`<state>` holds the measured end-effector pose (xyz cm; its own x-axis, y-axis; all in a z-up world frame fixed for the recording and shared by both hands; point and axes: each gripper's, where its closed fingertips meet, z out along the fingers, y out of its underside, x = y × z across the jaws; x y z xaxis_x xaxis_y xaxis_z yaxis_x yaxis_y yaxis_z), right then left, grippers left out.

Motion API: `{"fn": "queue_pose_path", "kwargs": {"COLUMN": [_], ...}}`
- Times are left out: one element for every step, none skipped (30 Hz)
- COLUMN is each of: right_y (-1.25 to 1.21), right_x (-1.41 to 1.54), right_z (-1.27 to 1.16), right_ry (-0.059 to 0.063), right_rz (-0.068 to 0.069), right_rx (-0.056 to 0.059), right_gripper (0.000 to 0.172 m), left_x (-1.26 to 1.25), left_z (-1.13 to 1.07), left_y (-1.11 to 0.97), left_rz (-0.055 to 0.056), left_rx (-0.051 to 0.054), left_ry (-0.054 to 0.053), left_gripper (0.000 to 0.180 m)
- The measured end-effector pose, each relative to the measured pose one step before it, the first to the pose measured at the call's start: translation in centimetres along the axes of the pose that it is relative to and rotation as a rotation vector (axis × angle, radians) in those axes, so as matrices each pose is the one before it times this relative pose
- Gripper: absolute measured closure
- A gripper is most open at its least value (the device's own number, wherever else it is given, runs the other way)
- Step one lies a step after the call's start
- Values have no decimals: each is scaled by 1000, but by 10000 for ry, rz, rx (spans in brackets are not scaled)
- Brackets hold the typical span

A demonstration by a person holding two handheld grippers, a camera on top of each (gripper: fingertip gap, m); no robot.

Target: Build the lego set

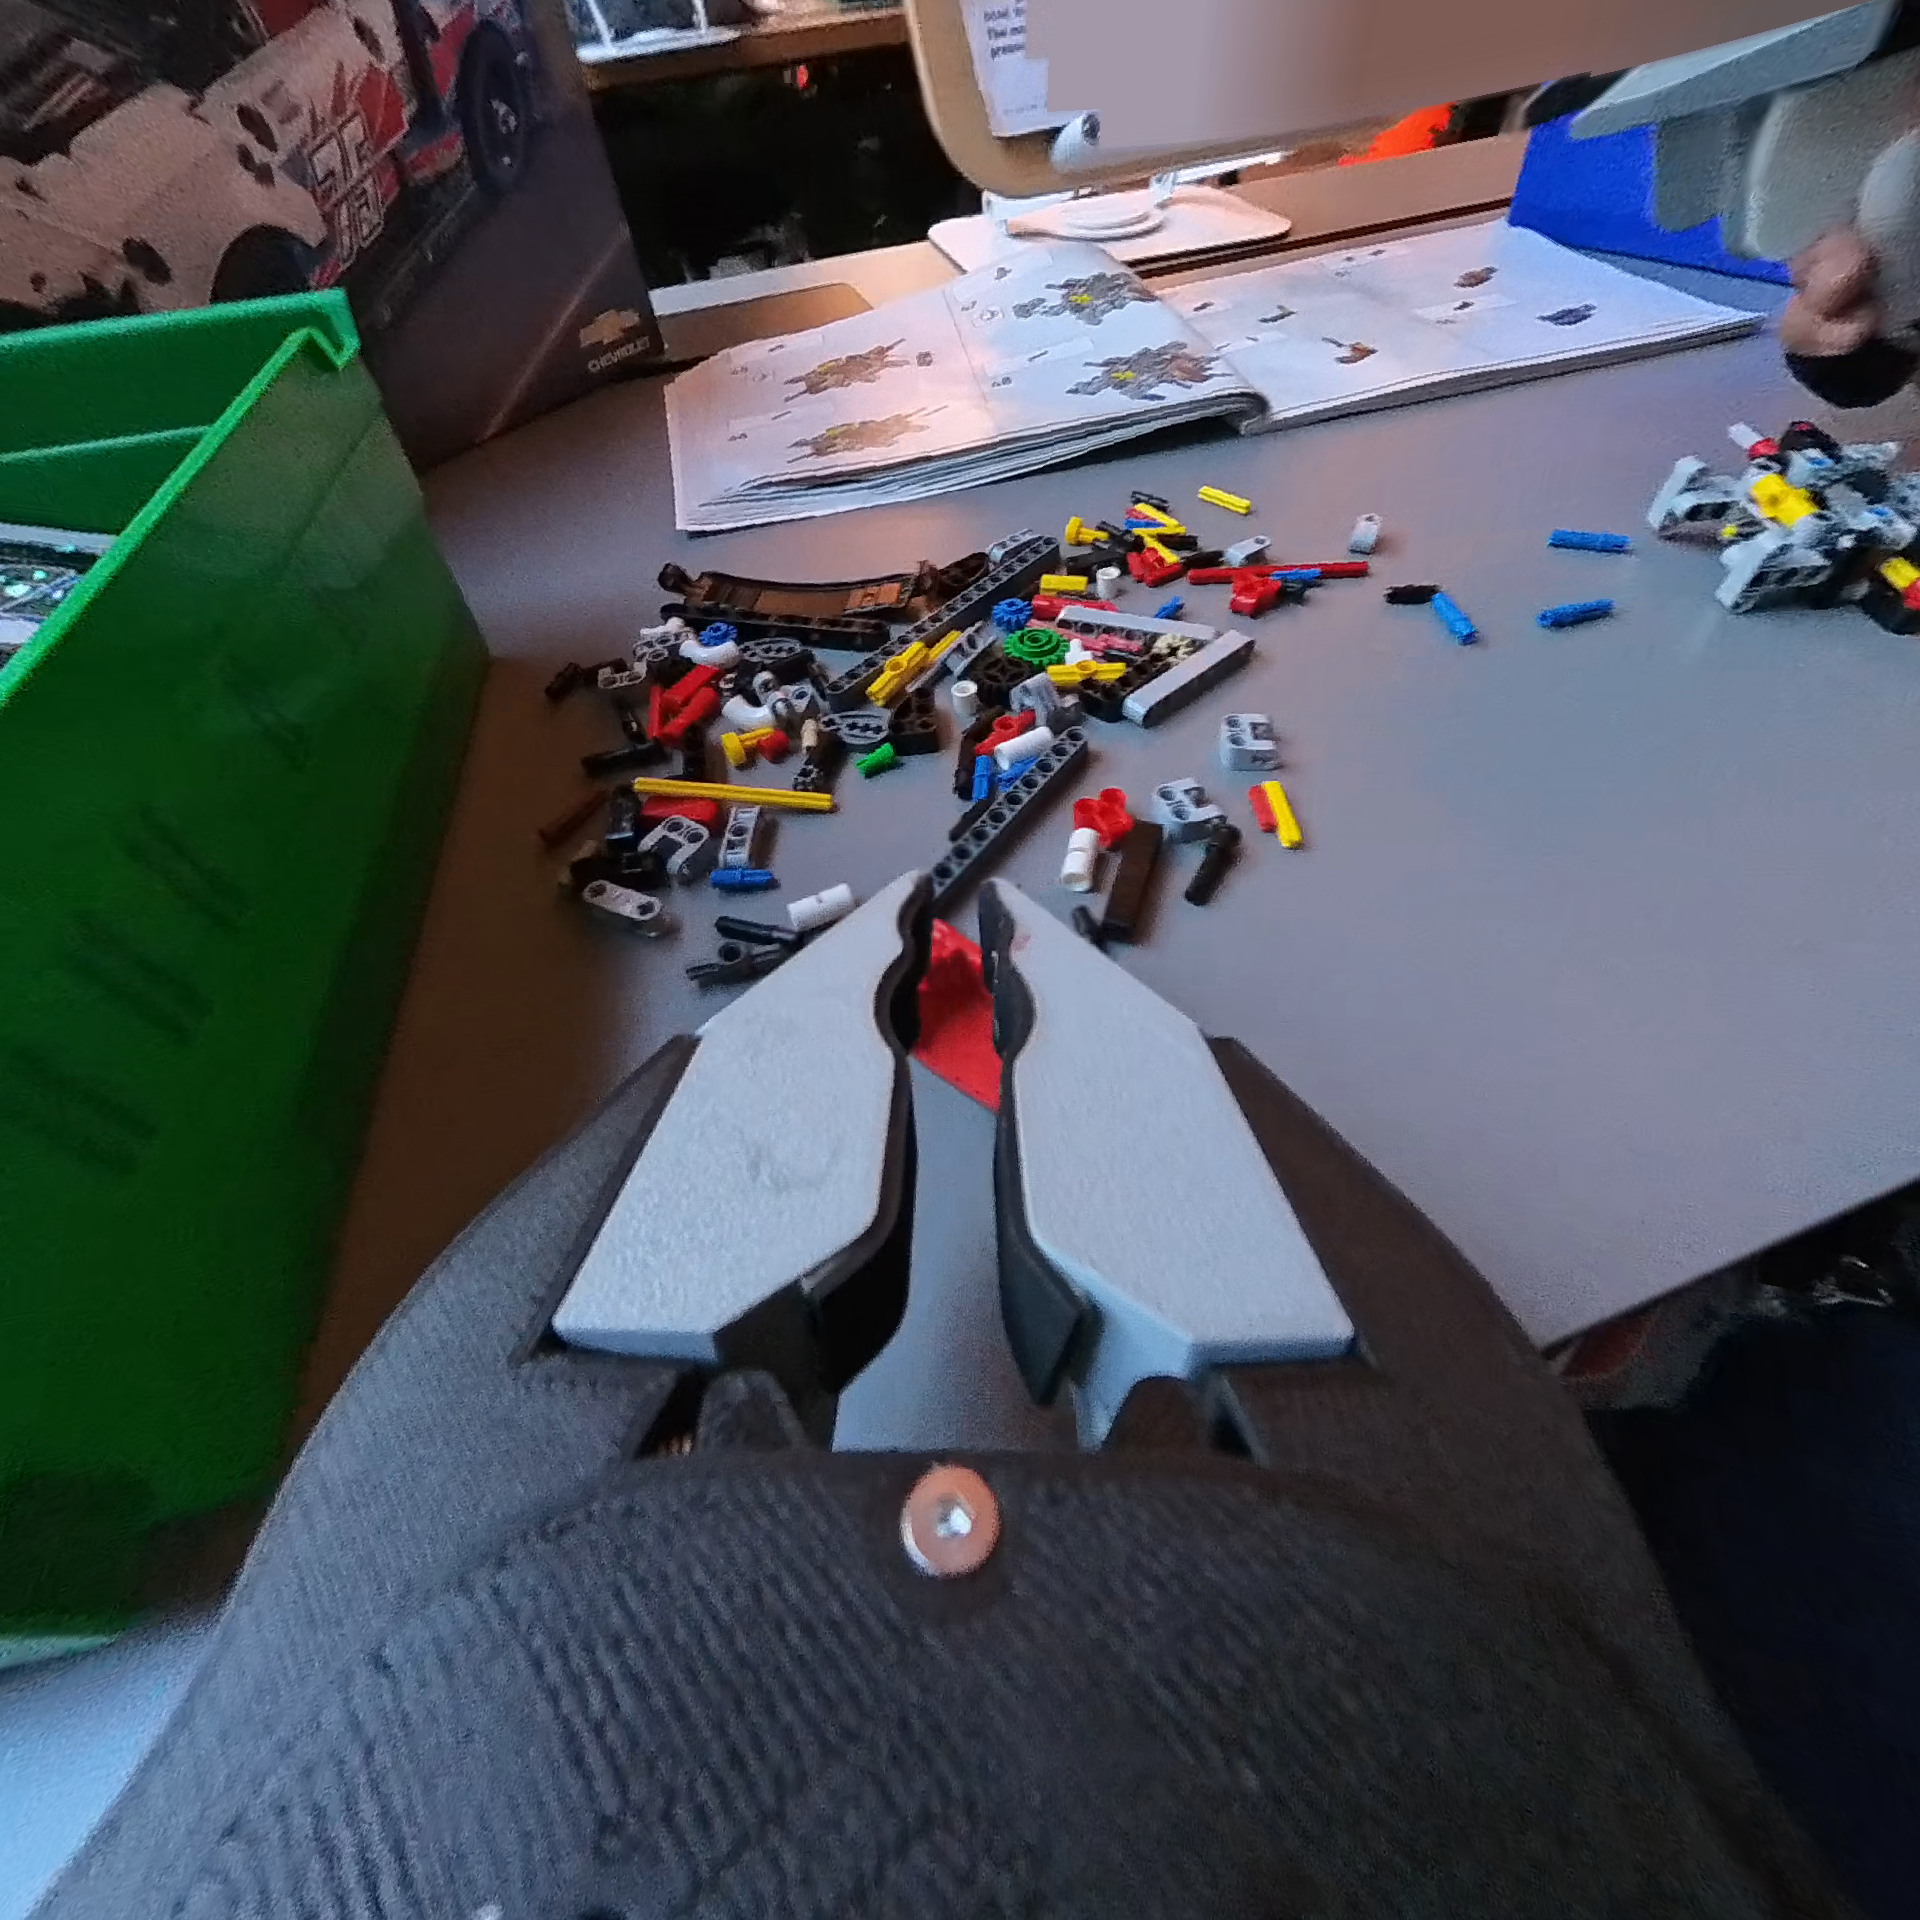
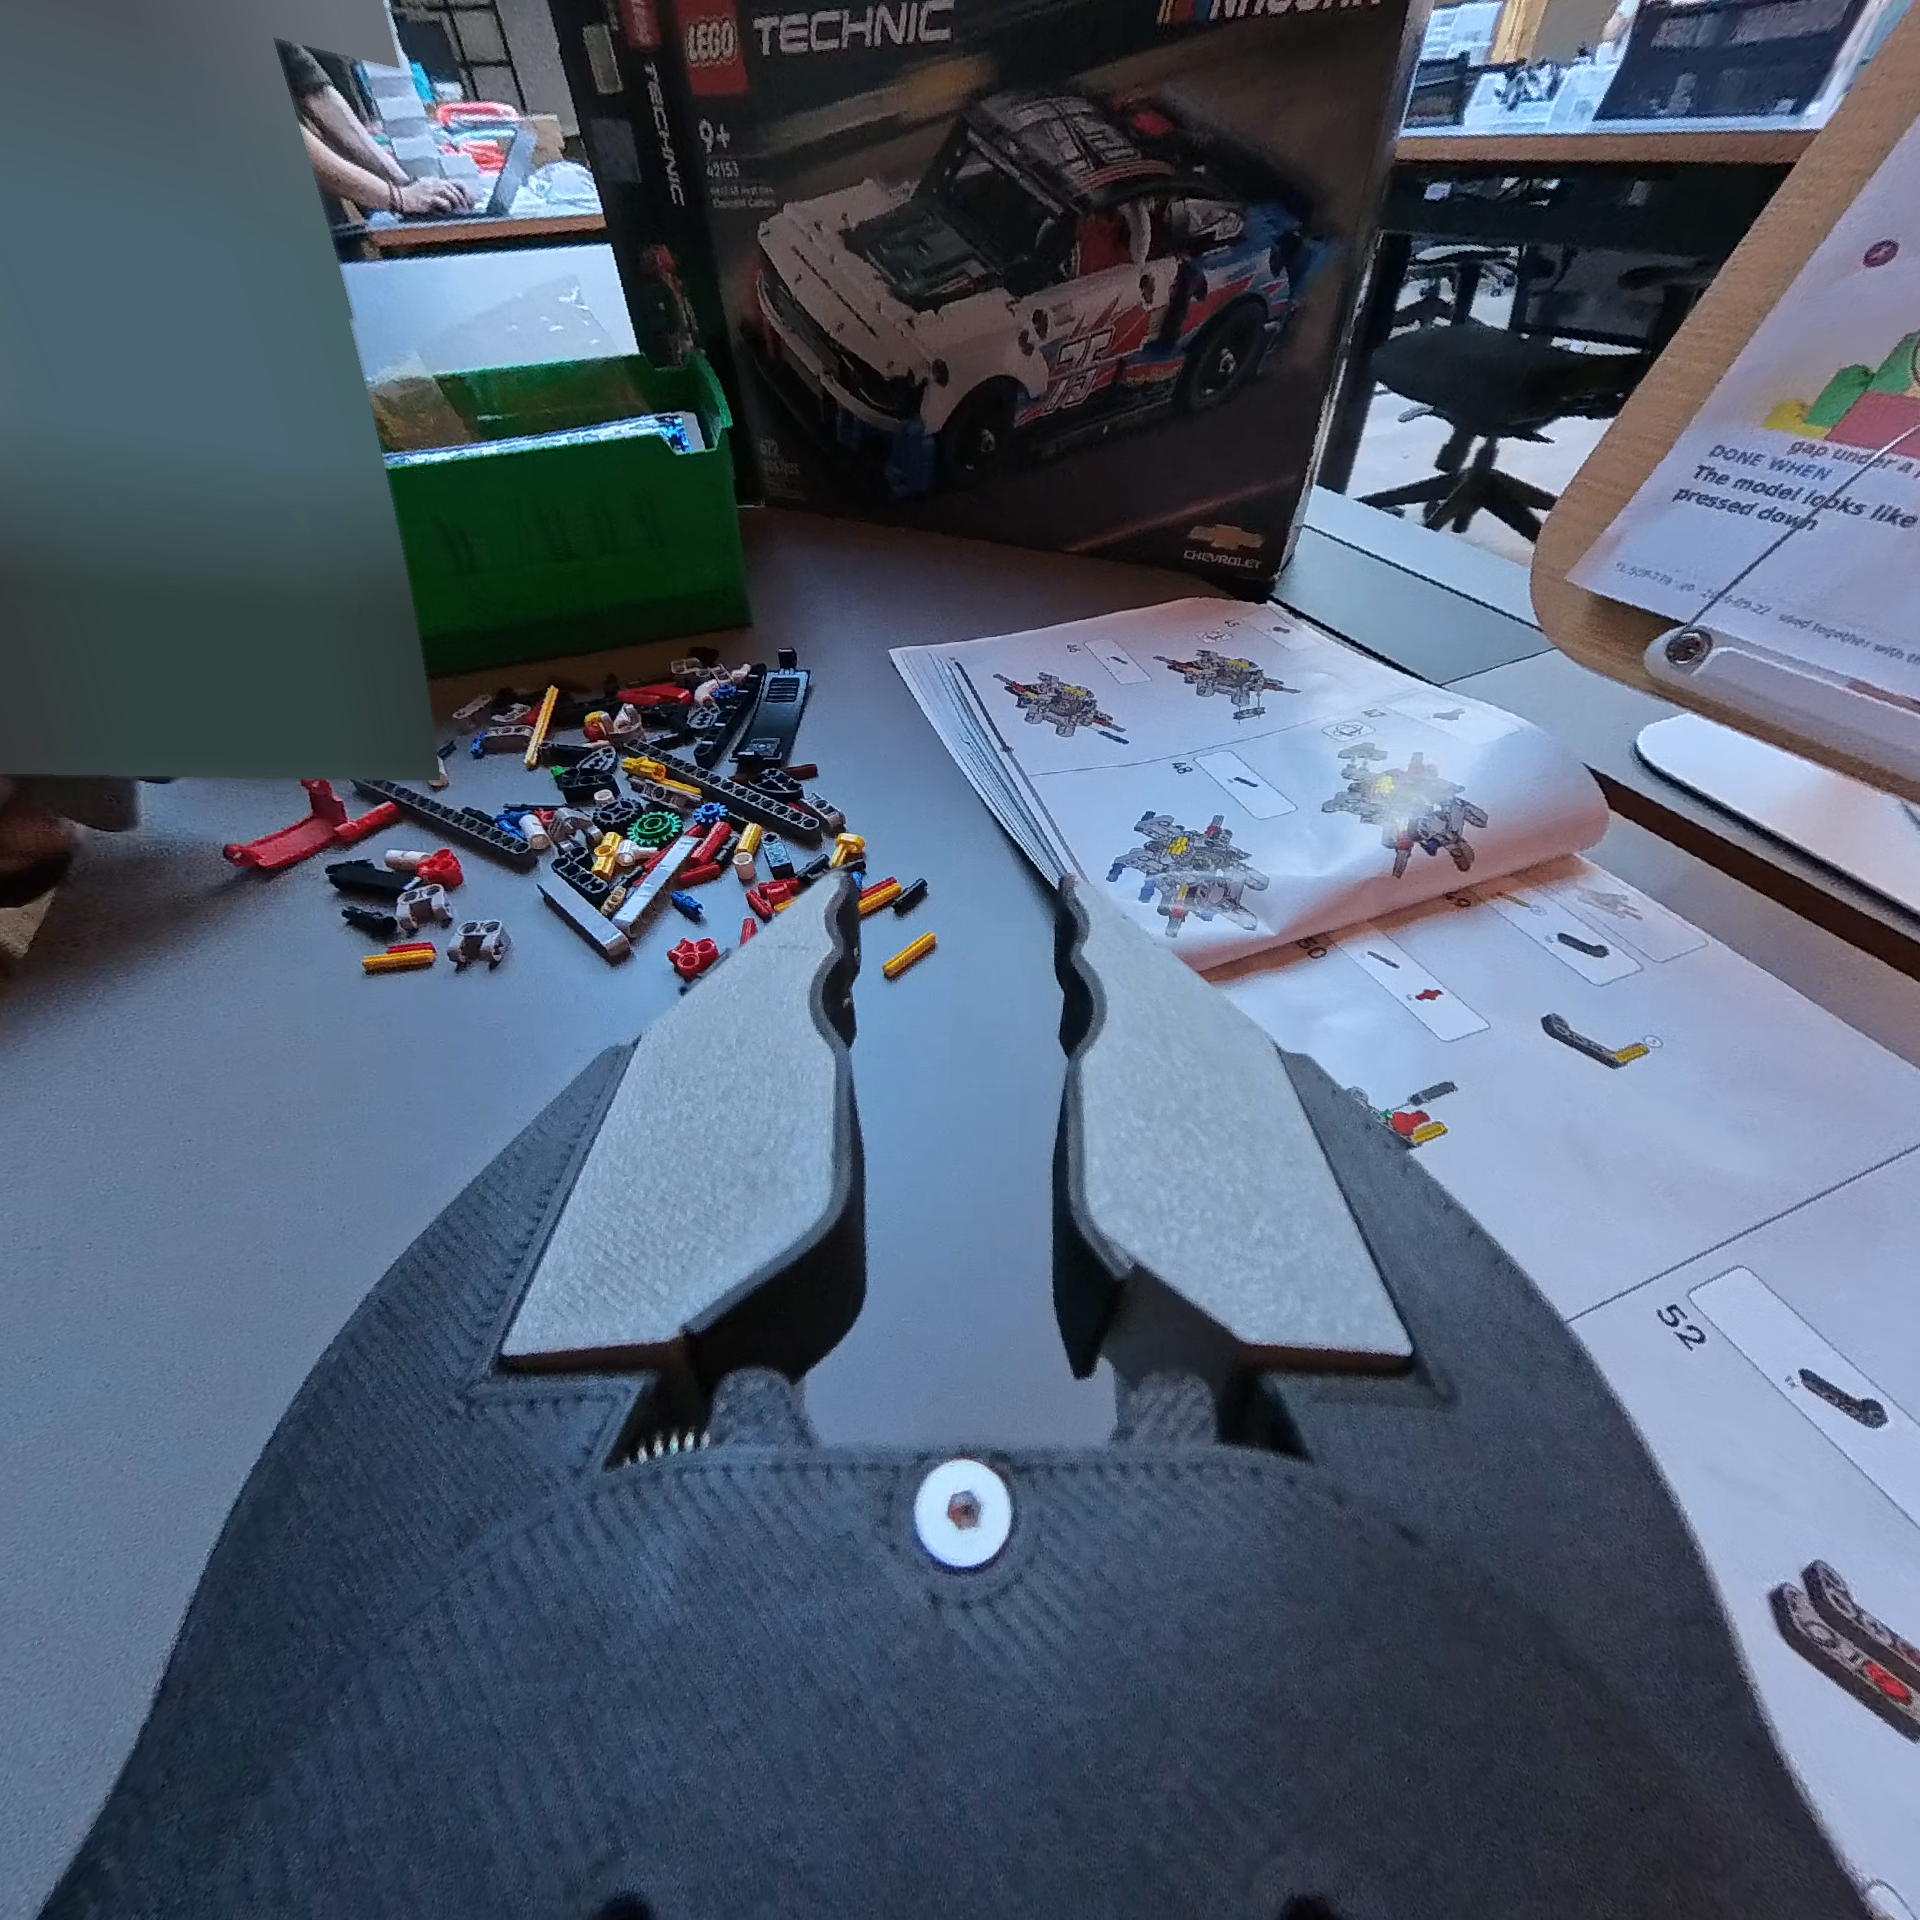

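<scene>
My left gripper is shut on a red plastic building piece, its pads pressing both sides, low over the grey table at the near edge of a pile of small loose building pieces. The red piece also shows in the right wrist view, sticking out beside a blurred patch. My right gripper is open and empty above bare table, between the pile and an open instruction booklet. It also shows in the left wrist view, at the top right, with a hand under it.
A green bin stands at the left. The set's box stands behind the pile. A partly built grey model lies at the right. A tilted board on a white stand is at the far right. Some 30 centimeters of space lies between my two pairs of fingers.
</scene>
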<state>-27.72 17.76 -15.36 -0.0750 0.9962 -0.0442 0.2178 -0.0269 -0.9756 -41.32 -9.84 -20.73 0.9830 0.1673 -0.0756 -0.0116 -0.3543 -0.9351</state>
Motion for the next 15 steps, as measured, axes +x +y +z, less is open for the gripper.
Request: {"fn": "queue_pose_path", "kwargs": {"right_y": [-40, -9, 1, -40, -41, -33, -6, 15, 21, 27, 54, 120, 134, 86, 67], "right_x": [9, 11, -1, -57, -57, -29, -48, -32, -80, -145, -191, -192, -182, -155, -122], "right_z": [-58, -45, -38, -42, -27, -27, 2, 20, 41, 62, 97, 121, 130, 122, 78], "right_ry": [-32, -16, -9, -24, -10, 14, 15, 17, -12, -57, -83, -81, -55, -22, 11], "right_rz": [43, 32, 21, -4, -32, -50, -58, -46, -32, -25, -20, -19, -35, -80, -127], "right_rx": [39, 13, 5, 15, 7, -7, -16, -21, -22, -22, -26, -58, -88, -72, -67], "right_gripper": [138, 138, 138, 137, 138, 137, 137, 137, 137, 137, 137, 136, 136, 136, 136], "left_x": [-279, -106, -109, -235, -175, -134, -223, -303, -252, -130, -123, -184, -117, -116, -108], "left_z": [147, 34, -28, -84, -125, -128, -90, -58, -22, 17, 28, 3, -48, -49, -59], "left_y": [105, -58, -221, -297, -400, -388, -230, -20, 174, 295, 364, 343, 312, 336, 391], "left_rz": [-146, -201, -165, -102, -49, 4, 65, 110, 78, 7, -41, -43, -27, -25, -60], "left_rx": [-18, 22, 82, 114, 137, 116, 51, -12, -87, -144, -162, -110, -58, -41, -96], "left_ry": [18, 105, 88, -22, -14, 11, -45, -98, -58, 34, 42, -29, -3, -5, -6], "left_gripper": [174, 174, 174, 174, 174, 174, 174, 174, 175, 174, 173, 173, 173, 174, 174]}}
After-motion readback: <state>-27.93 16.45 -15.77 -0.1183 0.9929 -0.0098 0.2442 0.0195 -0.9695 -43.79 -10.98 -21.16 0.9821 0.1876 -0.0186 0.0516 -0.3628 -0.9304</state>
